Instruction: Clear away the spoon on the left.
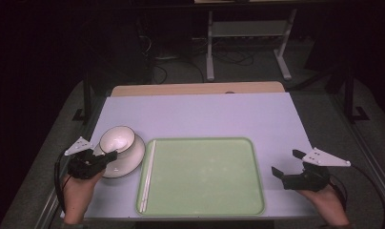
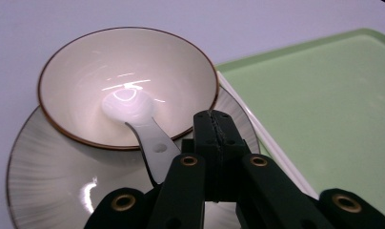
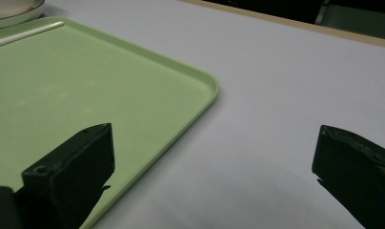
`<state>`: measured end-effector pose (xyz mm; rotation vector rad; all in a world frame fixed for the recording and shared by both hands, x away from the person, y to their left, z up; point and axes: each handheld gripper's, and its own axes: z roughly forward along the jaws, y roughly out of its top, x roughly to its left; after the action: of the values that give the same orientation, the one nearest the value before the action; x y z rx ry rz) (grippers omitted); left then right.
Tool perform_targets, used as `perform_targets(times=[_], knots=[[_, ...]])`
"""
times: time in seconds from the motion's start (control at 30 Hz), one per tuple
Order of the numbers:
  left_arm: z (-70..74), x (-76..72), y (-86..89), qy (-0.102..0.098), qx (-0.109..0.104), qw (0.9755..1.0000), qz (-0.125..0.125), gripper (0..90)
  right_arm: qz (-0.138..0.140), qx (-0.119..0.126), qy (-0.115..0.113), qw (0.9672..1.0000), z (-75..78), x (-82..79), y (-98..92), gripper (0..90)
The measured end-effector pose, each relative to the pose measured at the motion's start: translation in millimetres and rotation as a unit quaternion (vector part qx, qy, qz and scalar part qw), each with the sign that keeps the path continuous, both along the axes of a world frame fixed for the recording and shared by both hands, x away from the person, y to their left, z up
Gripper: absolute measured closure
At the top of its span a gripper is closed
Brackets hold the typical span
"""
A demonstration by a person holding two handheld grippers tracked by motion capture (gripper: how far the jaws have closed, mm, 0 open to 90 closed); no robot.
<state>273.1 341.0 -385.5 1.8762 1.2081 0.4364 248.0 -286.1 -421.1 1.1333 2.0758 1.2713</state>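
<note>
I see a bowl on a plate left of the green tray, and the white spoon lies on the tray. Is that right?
Not quite. The white spoon lies in the bowl, not on the green tray, as the left gripper view shows. The bowl does stand on the plate left of the tray.

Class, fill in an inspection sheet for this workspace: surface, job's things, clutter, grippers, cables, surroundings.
Surface: pale lilac table top, wooden strip along its far edge.
Job's things: white bowl with a brown rim on a plate; white spoon resting in the bowl; green tray with chopsticks along its left side.
Clutter: nothing seen.
Grippers: left gripper jaws closed, at the bowl's rim; right gripper jaws apart, right of the tray.
Cables: black cable trailing from the right gripper.
Surroundings: dark room, grey carpet, white frame legs behind.
</note>
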Motion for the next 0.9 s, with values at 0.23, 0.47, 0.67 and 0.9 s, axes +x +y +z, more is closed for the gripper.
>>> perform_targets(times=[0.23, 0.47, 0.67, 0.9], knots=[[1.8, -0.9, 12.2, -0.002, -0.004, 0.9999, 0.016, 89.9, 0.0, 0.001, -0.001, 1.0, 0.1, 0.0, 0.0, 0.0], [2.6, -0.4, 24.6, -0.004, -0.007, 0.9995, 0.031, 90.0, 0.0, 0.001, -0.002, 1.0, 0.4, 0.0, -0.3, 0.0], [3.9, -0.6, 36.4, -0.008, -0.009, 0.9987, 0.05, 90.0, 0.0, 0.001, -0.003, 1.0, 0.6, -0.1, -0.3, 0.0], [7.0, -2.1, 38.2, -0.01, -0.015, 0.9988, 0.046, 90.0, 0.0, 0.001, -0.001, 1.0, 0.6, 0.1, 0.2, 0.0]])
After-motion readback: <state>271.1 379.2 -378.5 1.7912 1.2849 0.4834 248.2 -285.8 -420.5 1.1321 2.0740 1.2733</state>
